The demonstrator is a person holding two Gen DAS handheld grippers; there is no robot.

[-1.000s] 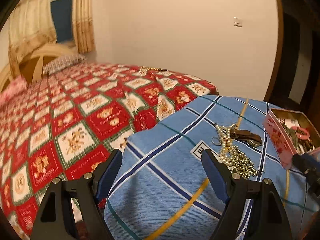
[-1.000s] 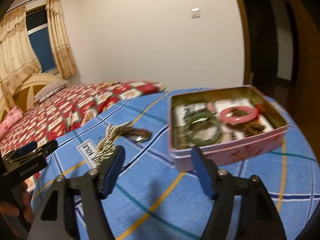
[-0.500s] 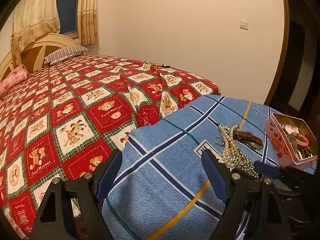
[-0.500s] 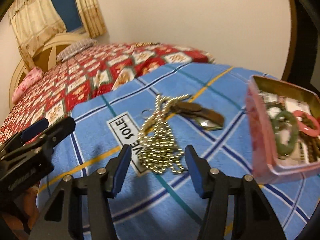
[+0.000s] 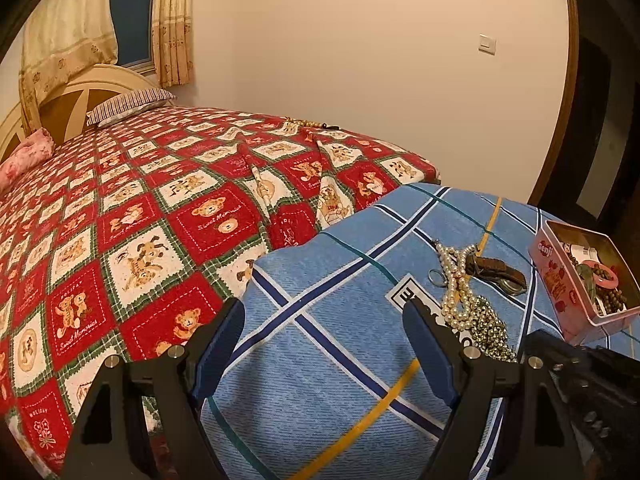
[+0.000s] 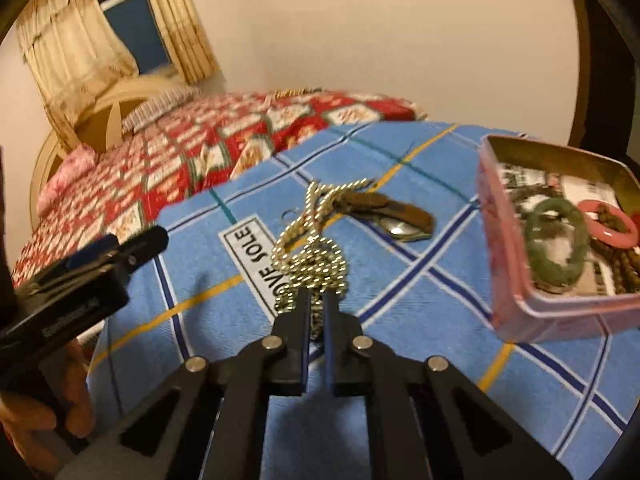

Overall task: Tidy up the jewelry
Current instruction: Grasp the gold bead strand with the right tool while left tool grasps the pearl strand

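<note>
Right gripper (image 6: 316,300) jaws just closed on bead necklace (image 6: 310,264), seen only from right wrist, left gripper (image 5: 324,344) jaws wide, empty

Walls: plain cream wall (image 5: 360,60), white light switch (image 5: 487,43).
Window: dark pane (image 5: 130,12), beige patterned curtains (image 5: 68,28).
Bed: rounded headboard (image 5: 80,96), striped pillow (image 5: 128,105), red teddy-bear quilt (image 5: 160,208).
Doorway: dark wooden frame (image 5: 570,92).

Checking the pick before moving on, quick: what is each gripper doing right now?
Left gripper: open, holding nothing.
Right gripper: jaws just closed, shut on the gold bead chain.
</note>
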